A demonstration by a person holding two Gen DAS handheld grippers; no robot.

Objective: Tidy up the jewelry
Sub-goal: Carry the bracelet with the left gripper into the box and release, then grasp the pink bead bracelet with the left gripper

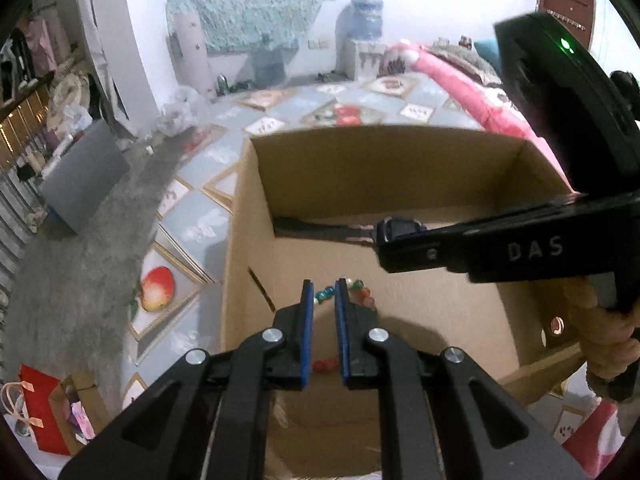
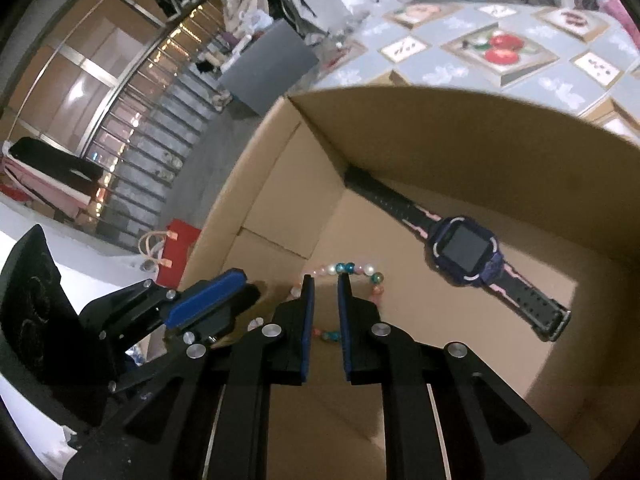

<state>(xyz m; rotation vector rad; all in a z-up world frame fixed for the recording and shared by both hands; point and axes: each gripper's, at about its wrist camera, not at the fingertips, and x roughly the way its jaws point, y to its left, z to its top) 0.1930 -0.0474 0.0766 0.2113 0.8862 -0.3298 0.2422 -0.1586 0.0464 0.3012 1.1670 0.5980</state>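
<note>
Multicoloured bead bracelet (image 2: 344,276) lies on floor of open brown cardboard box (image 2: 420,128), near the left wall. Dark purple square-faced wristwatch with black-and-pink strap (image 2: 466,250) lies apart, nearer the far wall. Left gripper (image 1: 324,292) and right gripper (image 2: 325,286) both hang over the beads, blue-padded jaws slightly spread, holding nothing. Box sits on fruit-patterned cloth (image 1: 340,104).

Dim, soft, fisheye-warped edges
</note>
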